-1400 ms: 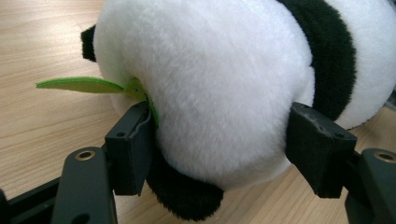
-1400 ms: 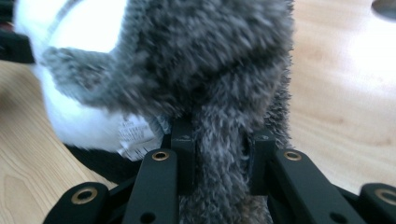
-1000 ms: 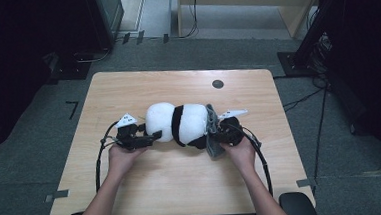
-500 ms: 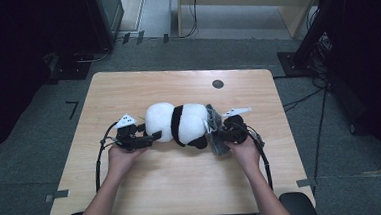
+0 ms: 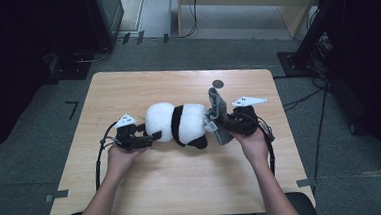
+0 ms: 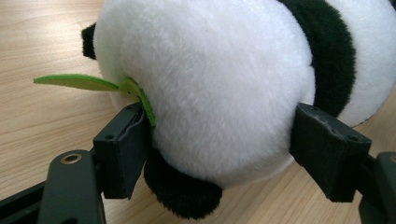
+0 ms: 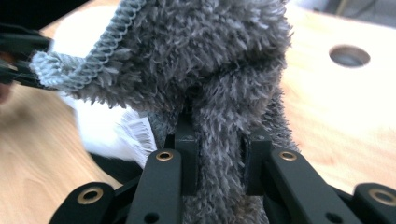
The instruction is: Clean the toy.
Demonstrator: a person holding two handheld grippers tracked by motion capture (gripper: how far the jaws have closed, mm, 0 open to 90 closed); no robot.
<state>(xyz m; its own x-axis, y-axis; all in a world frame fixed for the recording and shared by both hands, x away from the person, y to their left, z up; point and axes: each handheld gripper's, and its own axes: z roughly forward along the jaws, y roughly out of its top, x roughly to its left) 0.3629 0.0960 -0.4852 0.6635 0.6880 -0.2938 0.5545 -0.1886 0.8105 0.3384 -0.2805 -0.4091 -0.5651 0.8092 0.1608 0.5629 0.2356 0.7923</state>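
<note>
- Plush panda toy: lies on its side at the middle of the desk, head toward the left edge, a green felt leaf at its face.
- Grey fluffy cloth: at the panda's rear end, nearer the right edge, lifted clear of the desk and standing up in a peak.
- Left hand-held gripper: jaws flank the white head, one each side, and have just been opening; whether the pads press the plush cannot be told from the left gripper view.
- Right hand-held gripper: jaws clamped on a fold of the grey cloth.
- Risk: with the left hold easing, a pull on the cloth may drag the panda toward the right edge.
- Risk: the pinch takes a narrow fold of loose pile; a sharp tug could slip it free.
- Risk: the left jaw could snag the leaf.
</note>
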